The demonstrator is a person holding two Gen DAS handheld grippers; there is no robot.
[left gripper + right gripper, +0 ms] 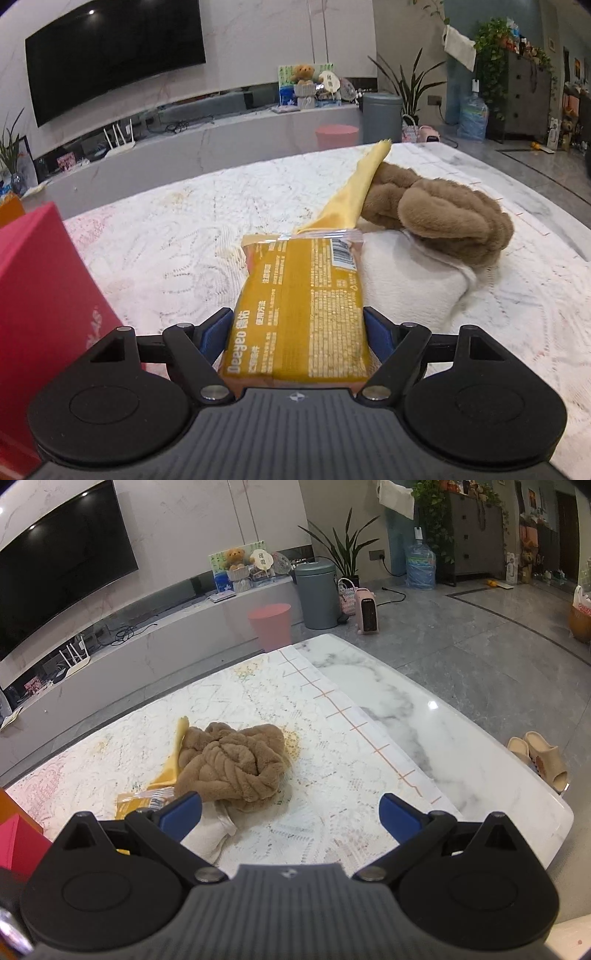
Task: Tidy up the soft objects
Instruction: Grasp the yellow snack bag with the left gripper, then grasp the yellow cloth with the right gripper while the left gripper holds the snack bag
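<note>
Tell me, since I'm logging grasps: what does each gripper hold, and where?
The left gripper clamps the yellow packet by its long sides at the near end. The right gripper holds nothing.

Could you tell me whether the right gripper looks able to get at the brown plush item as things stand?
Probably yes. The right gripper is open and empty, and the brown plush item lies just ahead of its left finger, uncovered on top; only the white cloth sits beneath its near edge.

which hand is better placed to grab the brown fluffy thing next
Right, probably. The right gripper is open and empty, facing the brown plush. The left gripper already has the yellow packet between its pads.
</note>
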